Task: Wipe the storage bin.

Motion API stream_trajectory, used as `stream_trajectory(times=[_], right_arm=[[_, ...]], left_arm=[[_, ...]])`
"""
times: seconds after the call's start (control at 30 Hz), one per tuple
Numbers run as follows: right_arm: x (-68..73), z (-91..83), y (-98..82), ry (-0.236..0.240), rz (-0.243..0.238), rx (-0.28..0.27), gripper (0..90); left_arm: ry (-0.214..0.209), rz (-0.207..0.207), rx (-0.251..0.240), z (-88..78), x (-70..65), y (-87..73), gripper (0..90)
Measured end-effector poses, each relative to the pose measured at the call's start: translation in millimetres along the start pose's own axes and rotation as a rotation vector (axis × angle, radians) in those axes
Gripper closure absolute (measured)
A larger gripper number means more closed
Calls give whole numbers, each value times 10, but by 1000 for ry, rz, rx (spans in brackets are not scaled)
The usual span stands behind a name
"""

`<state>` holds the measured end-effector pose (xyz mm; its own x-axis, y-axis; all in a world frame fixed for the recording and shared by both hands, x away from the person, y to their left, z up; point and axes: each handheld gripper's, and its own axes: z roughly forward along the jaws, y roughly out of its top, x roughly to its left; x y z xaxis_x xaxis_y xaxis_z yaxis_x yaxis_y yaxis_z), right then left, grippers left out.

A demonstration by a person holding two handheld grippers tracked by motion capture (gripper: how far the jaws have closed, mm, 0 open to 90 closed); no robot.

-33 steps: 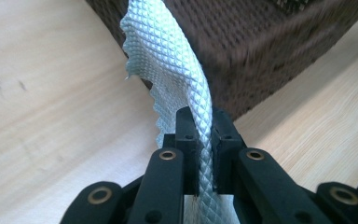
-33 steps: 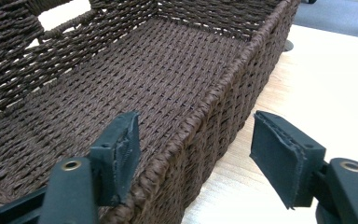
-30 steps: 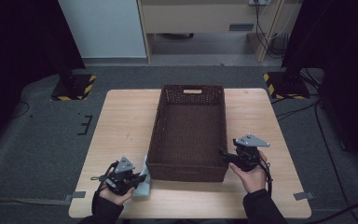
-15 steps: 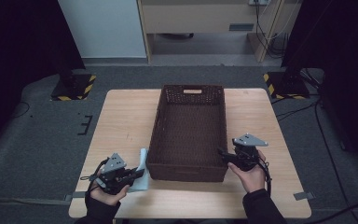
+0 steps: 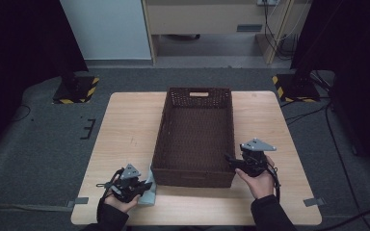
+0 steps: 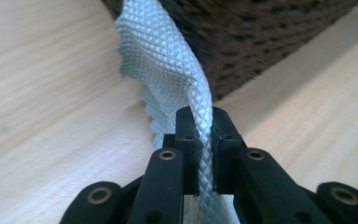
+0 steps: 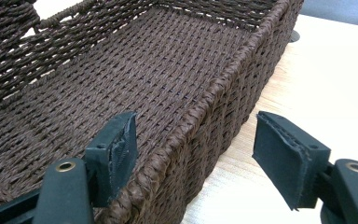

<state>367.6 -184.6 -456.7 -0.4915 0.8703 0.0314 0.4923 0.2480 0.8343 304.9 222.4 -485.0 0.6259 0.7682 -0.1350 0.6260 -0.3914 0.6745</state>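
Cloth (image 6: 177, 70) (lower end hidden) pinched between left fingers (image 6: 186, 135).

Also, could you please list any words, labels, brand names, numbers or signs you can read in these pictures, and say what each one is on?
There is no readable text.
Basket: plain brown weave, no label.
Cloth: a diamond pattern, no print.
Left gripper and right gripper: no markings seen.
Floor stands: yellow and black warning stripes, no words.
Cabinet at the back: a small grey plate, too small to read.
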Motion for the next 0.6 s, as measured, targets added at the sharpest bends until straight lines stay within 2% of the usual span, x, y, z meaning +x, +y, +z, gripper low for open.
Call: stream_trajectory(times=[0.17,0.3,0.47,0.57,0.6], right_arm=[[0,-28,16,3,9,-17,303],[-13,-45,29,2,21,-35,303],[-28,-48,35,1,13,-32,318],[-22,-55,51,2,9,-36,328],[-19,-61,53,5,12,-37,330]], left_arm=[[30,-33,-61,-125,162,77,828],[74,-83,-90,-181,347,122,827],[151,-121,-88,-230,596,213,826],[168,-150,-89,-221,740,269,825],[192,-160,-81,-206,800,286,825]])
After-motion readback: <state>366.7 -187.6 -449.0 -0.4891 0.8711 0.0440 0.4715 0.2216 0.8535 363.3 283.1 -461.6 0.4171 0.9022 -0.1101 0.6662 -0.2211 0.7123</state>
